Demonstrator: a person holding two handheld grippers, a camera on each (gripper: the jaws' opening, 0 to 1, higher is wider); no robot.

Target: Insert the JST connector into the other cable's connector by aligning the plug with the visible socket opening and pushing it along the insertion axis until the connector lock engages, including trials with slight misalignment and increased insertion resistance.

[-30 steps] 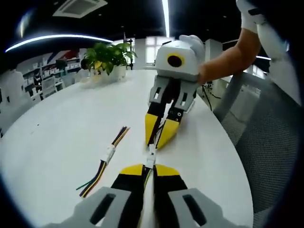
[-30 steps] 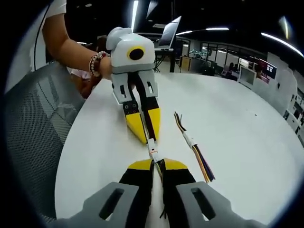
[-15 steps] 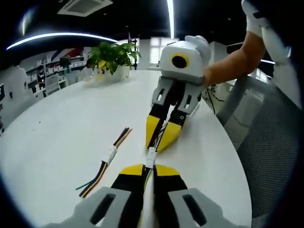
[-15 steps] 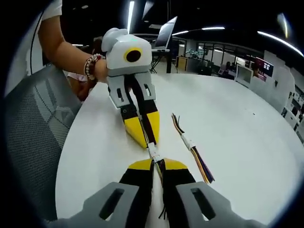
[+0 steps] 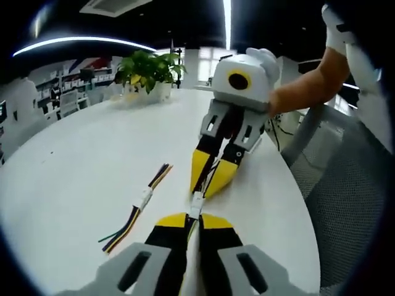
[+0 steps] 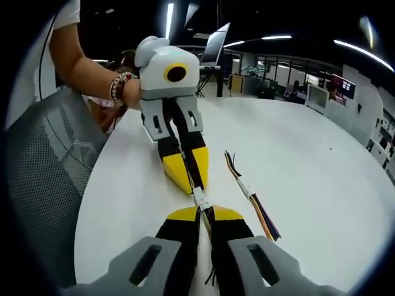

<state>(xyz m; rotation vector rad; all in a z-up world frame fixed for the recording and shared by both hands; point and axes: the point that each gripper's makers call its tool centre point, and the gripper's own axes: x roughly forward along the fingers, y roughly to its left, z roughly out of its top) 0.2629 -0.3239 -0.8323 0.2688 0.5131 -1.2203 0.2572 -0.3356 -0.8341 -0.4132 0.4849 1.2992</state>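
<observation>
Mid-insertion imo. Left gripper [image 5: 192, 217] and right gripper [image 6: 203, 211] meet tip to tip just above the white desk [image 5: 74, 166]. Each has its fingers clenched on its own cable, and the small white JST connector [image 5: 196, 202] sits right between them, w/ the halves touching or nearly so. Can't tell if the lock's clicked. Next: push straight along the axis, no twisting. A spare already-mated cable pair [image 5: 141, 202] lies off to the side.
</observation>
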